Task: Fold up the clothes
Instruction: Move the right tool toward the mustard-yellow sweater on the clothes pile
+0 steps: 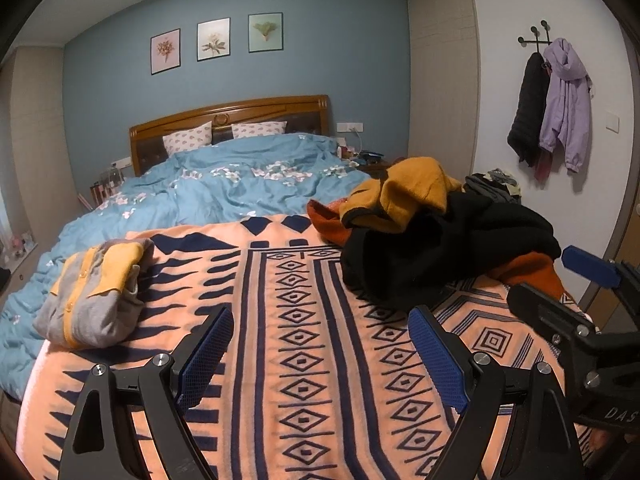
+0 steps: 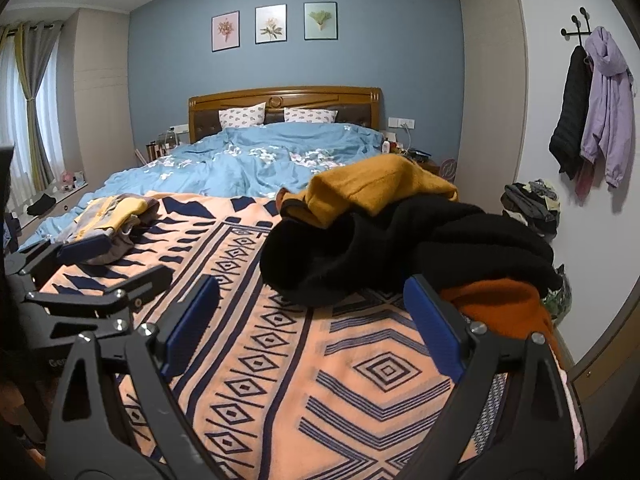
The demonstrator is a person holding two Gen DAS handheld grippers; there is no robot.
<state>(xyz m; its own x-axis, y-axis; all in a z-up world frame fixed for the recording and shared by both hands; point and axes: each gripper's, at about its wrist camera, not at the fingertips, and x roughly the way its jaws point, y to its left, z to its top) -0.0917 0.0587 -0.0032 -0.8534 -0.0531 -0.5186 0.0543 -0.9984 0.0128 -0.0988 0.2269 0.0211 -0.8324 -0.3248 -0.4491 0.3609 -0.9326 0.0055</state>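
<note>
A folded grey and yellow cardigan [image 1: 96,292] [image 2: 116,216] lies at the left of the orange patterned blanket [image 1: 300,320] [image 2: 360,360]. On the right sits a loose heap: a mustard garment [image 1: 404,192] [image 2: 372,188] on top, a black garment [image 1: 440,256] [image 2: 400,248] spread in front, an orange-red one [image 1: 528,272] [image 2: 500,308] beneath. My left gripper [image 1: 320,316] [image 2: 120,260] hovers open over bare blanket, between cardigan and heap. My right gripper [image 2: 310,284] [image 1: 560,280] is open too, its tips just short of the black garment's near edge, and holds nothing.
A rumpled blue floral duvet [image 1: 240,184] covers the far half of the bed, below two pillows and a wooden headboard [image 2: 284,98]. Coats [image 2: 596,108] hang from a wall hook at right, with a clothes heap [image 2: 532,204] on the floor under them. Curtains [image 2: 32,100] hang at left.
</note>
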